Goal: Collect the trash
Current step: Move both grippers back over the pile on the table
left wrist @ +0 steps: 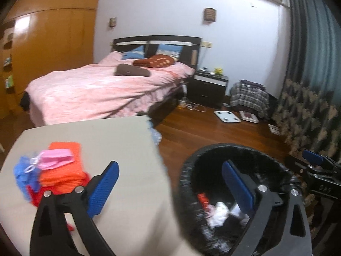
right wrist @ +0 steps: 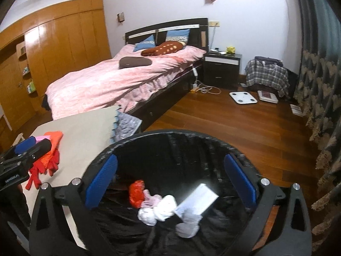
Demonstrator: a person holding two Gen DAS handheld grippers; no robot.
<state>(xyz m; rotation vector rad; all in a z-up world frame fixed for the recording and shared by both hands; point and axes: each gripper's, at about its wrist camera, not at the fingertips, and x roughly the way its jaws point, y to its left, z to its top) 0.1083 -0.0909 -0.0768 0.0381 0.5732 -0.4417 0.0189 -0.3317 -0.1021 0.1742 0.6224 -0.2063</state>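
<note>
The bedroom held a beige counter (left wrist: 119, 140) beside a black-lined bin (right wrist: 170, 136) on the right. Both the left hand-held gripper (left wrist: 170, 183) and right hand-held gripper (right wrist: 170, 179) stood wide apart, empty. The remaining pink mask (left wrist: 57, 160) on the counter's far-left looked light and limp, best pinched mid-fold.

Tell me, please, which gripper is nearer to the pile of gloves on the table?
Left. The left gripper hangs open at the table's edge, its left finger right beside the pile of gloves. The right gripper is open over the black bin, farther away.

Bedroom surfaces: glossy wood, soft cloth, shiny black plastic.
Polished wooden floor (right wrist: 213, 117); matt beige worktop (left wrist: 119, 140); crinkled glossy black bin liner (right wrist: 170, 149); quilted pink cloth bedspread (right wrist: 102, 85).
</note>
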